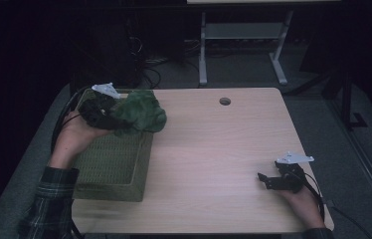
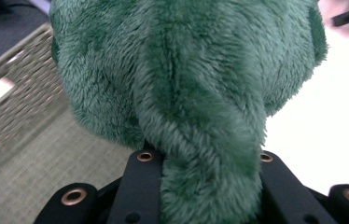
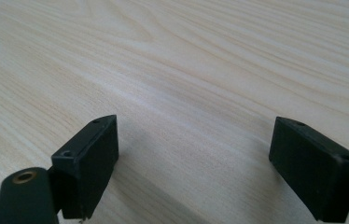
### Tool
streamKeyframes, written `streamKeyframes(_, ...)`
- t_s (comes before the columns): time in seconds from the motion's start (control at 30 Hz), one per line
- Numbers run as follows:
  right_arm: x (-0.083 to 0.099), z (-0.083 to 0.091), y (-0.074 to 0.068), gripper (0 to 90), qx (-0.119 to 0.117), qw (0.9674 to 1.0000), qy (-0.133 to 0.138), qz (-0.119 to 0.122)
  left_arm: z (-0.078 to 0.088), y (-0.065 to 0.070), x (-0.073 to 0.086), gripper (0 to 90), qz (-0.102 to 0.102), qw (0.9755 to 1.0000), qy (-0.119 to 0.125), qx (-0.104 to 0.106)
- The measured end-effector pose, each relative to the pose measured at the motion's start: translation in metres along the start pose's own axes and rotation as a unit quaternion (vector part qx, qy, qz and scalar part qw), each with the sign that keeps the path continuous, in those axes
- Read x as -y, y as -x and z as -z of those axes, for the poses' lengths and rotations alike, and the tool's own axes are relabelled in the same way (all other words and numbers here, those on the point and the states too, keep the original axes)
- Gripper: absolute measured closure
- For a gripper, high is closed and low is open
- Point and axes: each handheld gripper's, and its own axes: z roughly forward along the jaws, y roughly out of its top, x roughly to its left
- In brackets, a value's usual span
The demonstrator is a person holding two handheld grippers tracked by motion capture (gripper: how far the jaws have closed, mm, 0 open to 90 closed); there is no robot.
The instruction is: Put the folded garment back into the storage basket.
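A green plush toy (image 1: pixel 140 112) hangs over the far right corner of a green woven basket (image 1: pixel 109 164) at the table's left. My left gripper (image 1: pixel 110 118) is shut on it; in the left gripper view a fold of the plush toy (image 2: pixel 196 93) is pinched between the two black jaws, above the basket (image 2: pixel 28 154). My right gripper (image 1: pixel 266 180) rests low over the table near the front right edge. In the right gripper view my right gripper (image 3: pixel 193 163) stands open, with bare wood between its fingers.
The light wooden table (image 1: pixel 214 149) has a round cable hole (image 1: pixel 225 101) near its far edge. Behind the table a white desk frame (image 1: pixel 243 45) and cables stand on dark floor. A plaid sleeve (image 1: pixel 49 199) comes in at the lower left.
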Motion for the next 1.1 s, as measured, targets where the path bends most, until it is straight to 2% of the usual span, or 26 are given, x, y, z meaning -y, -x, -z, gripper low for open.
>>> streamKeyframes(0.2, 0.000, 0.000, 0.000, 15.4, 0.000, 1.0000, 0.000, 0.000, 0.010, -0.016, 0.021, 74.5, 0.029, 0.9993, -0.003, -0.023)
streamKeyframes(0.4, 0.000, 0.000, 0.000, 14.3, 0.001, 1.0000, 0.000, 0.000, 0.003, -0.028, 0.046, 74.6, 0.049, 0.9981, -0.017, -0.033)
streamKeyframes(0.6, 0.000, 0.000, 0.000, 13.6, 0.001, 1.0000, -0.002, 0.000, -0.014, -0.038, 0.068, 74.5, 0.078, 0.9960, -0.026, -0.035)
streamKeyframes(0.8, 0.000, 0.000, 0.000, 13.1, 0.001, 1.0000, -0.002, 0.000, -0.035, -0.043, 0.083, 74.4, 0.086, 0.9951, -0.038, -0.031)
streamKeyframes(1.1, -0.001, -0.002, 0.000, 5.7, -0.001, 0.9999, -0.011, 0.001, -0.061, -0.048, 0.100, 74.1, 0.102, 0.9927, -0.052, -0.039)
